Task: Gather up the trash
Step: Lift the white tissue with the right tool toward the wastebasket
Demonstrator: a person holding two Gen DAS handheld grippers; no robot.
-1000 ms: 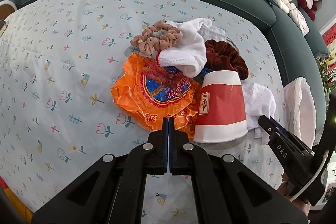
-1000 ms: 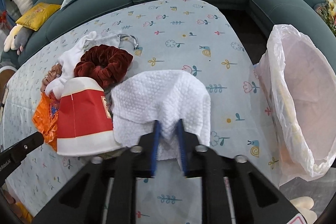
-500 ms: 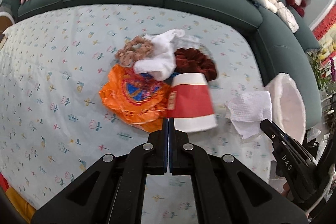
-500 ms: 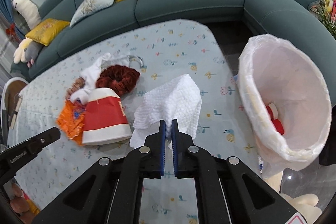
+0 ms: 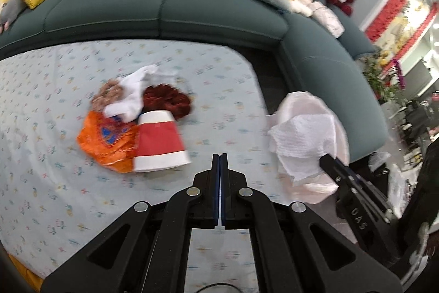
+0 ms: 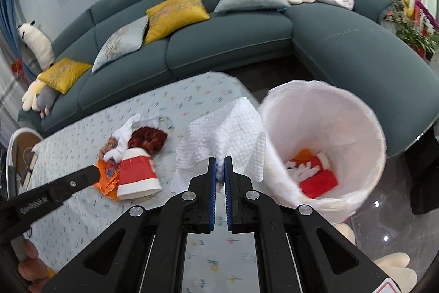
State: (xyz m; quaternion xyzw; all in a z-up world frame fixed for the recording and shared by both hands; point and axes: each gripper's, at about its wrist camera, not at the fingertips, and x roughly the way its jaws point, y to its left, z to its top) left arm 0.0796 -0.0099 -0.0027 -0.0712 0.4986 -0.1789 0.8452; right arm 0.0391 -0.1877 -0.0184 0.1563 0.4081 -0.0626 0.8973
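Note:
My right gripper (image 6: 220,165) is shut on a white paper towel (image 6: 222,132) and holds it in the air beside the rim of the white-lined trash bin (image 6: 365,128). The towel (image 5: 301,136) and the bin (image 5: 341,128) also show in the left wrist view. My left gripper (image 5: 220,155) is shut and empty above the table. A red and white paper cup (image 5: 159,142), lying upside down, and an orange wrapper (image 5: 107,139) rest on the flowered tablecloth (image 5: 55,183). The bin holds red and orange trash (image 6: 315,175).
A white sock (image 5: 131,95), a dark red scrunchie (image 5: 170,98) and a tan scrunchie (image 5: 107,94) lie behind the cup. A teal sofa (image 6: 233,45) with cushions curves round the table's far and right sides. The bin stands off the table's right edge.
My right gripper closed on the paper towel, lifted it off the table and carried it right to the bin's rim. My left gripper rose and drew back from the pile.

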